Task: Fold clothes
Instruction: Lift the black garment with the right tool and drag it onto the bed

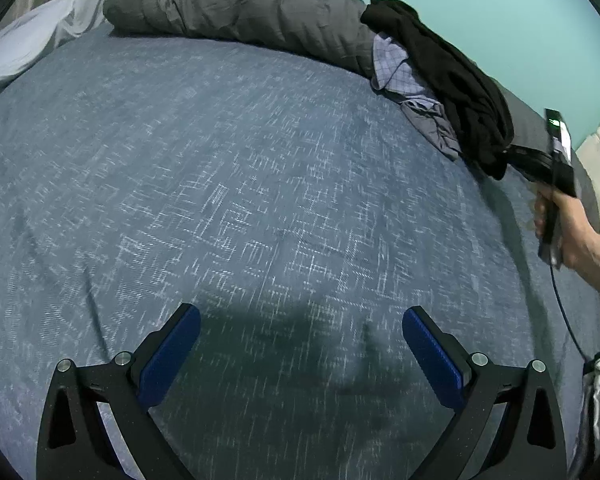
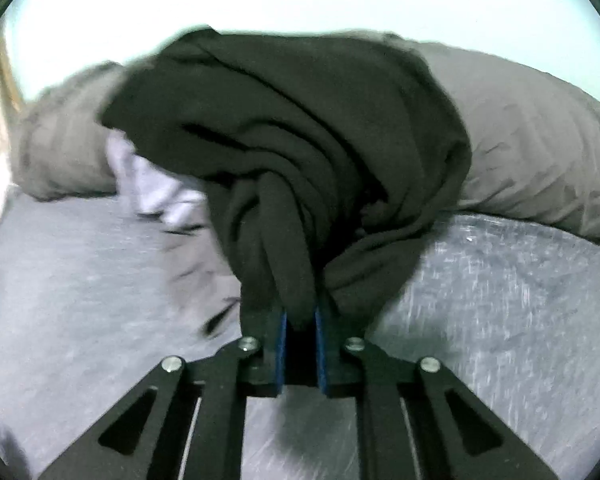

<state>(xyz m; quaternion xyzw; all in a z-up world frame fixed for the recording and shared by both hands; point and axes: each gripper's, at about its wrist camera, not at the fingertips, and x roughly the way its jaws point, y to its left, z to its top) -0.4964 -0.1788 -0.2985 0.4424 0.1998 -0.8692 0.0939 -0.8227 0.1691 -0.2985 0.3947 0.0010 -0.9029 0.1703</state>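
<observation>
Black garment [image 2: 284, 140]: bunched and draped at the far side of the bed, one twisted fold pinched between the blue pads [image 2: 281, 344] of the right gripper [image 2: 300, 320]; rest of the cloth piled just beyond the fingertips, leaning against the grey duvet [image 2: 540, 140].
Right gripper: nearly closed, clamped on that fold; in the left wrist view, seen at the right edge, held by a hand [image 1: 568, 232], nose touching the lower end of the garment.
Left gripper [image 1: 300, 340]: jaws spread wide, nothing between them, poised over bare blue bedspread [image 1: 240, 180], well apart from the garment.
Checked shirt [image 1: 400, 72]: pale lilac, crumpled, lying beside and partly under the black garment, on its left.
Grey duvet: rolled along the far edge of the bed, behind both clothes.
Pillow [image 1: 32, 40]: pale, at the far left corner.
Sharpness: right wrist view blurred, cloth detail hard to read.
</observation>
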